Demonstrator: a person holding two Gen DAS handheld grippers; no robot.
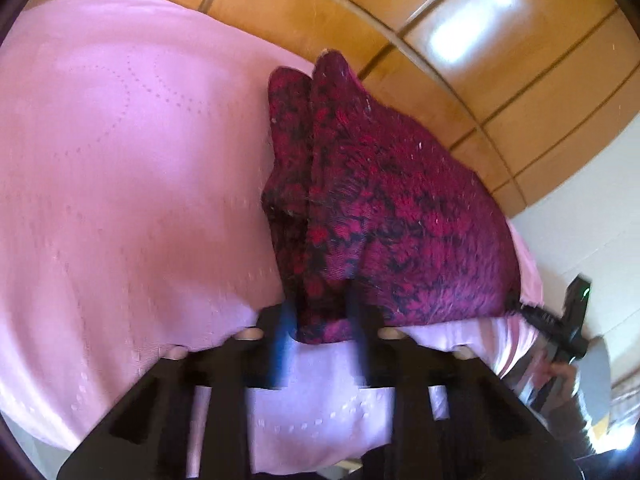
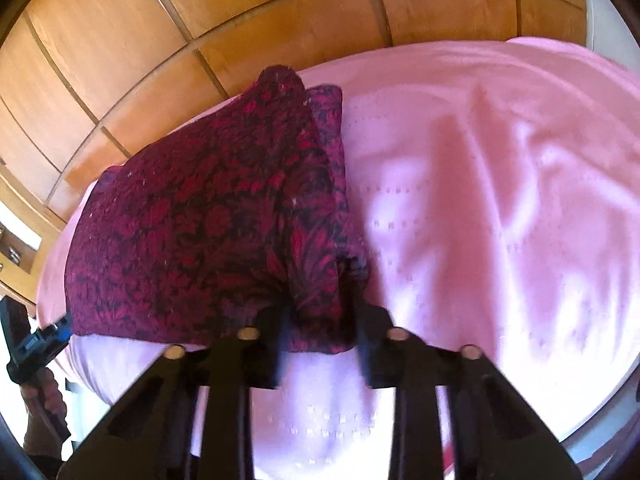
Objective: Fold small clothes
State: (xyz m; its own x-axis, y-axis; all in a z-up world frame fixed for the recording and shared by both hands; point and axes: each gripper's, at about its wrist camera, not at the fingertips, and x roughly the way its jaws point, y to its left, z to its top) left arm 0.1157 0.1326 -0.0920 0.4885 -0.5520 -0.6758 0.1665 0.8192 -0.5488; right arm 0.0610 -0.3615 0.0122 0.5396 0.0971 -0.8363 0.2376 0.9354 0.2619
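Gripping a bunched corner each, the left gripper [image 1: 320, 312] and the right gripper [image 2: 320, 300] both have their fingers closed on the dark red patterned knit garment [image 1: 384, 208], which lies draped over the far part of a pink bedspread [image 1: 120, 168] in front of wooden wardrobe doors [image 1: 460, 40]. No brand, label or writing can be read anywhere. Both views are blurred, so the pad edges are soft, and the cloth itself hides where the pads pinch. The garment's underside and its kind cannot be made out. Each gripper points steeply down at the bed. At the right edge of the left wrist view, the other gripper shows, partly cut off, with a hand [image 1: 560, 376] behind it.
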